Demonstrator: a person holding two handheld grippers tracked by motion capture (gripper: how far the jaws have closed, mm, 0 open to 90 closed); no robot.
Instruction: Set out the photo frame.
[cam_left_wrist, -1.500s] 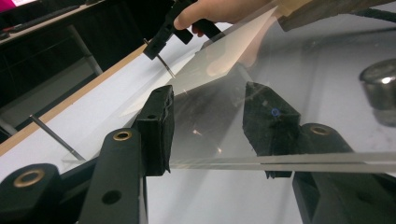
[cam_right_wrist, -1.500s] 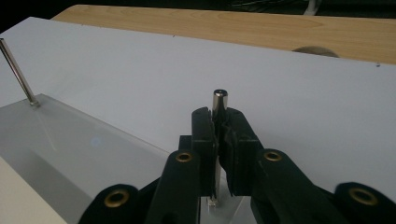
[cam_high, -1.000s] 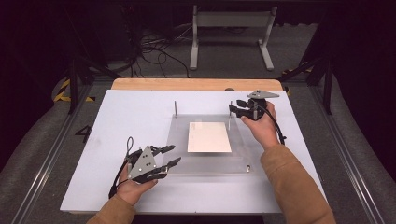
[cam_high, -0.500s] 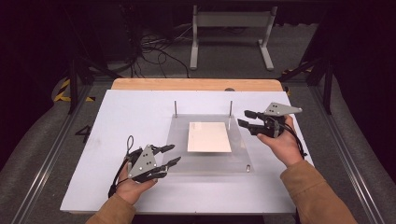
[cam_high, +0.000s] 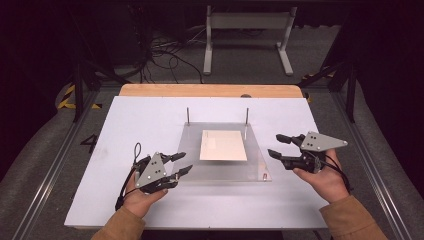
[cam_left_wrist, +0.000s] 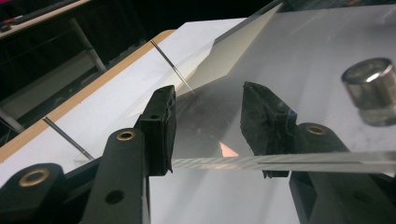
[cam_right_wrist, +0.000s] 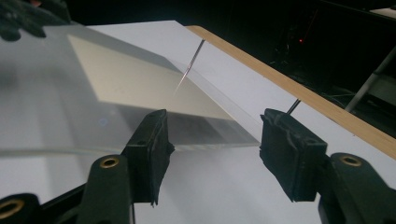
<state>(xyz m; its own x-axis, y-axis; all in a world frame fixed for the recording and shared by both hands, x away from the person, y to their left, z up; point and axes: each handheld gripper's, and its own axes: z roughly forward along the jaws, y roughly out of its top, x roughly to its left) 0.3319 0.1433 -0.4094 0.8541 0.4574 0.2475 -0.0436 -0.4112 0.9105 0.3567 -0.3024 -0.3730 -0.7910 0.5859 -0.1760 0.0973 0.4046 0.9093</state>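
Acrylic, clear: the plate (cam_high: 220, 167) lies flat on the white table (cam_high: 125, 125), centred, with a cream card (cam_high: 223, 145) beneath or on it and two thin upright pins (cam_high: 188, 115) at its far edge.

Left gripper (cam_high: 181, 163) sits at the plate's near-left corner. In the left gripper view the plate's edge (cam_left_wrist: 261, 161) runs between the jaws, which stand part-way apart; no pad visibly presses on it. Right gripper (cam_high: 276, 145) hovers just off the right edge, jaws wide, having just been opening, nothing between them.

Risks, as judged:
- Lifting from one corner alone would tilt the plate, and the card could slide.
- The plate may bind on the pins if drawn sideways rather than straight up.
- Smooth edge, small pads: a shallow bite could slip.
- The metal weight (cam_left_wrist: 369, 88) seen on the plate could roll off.
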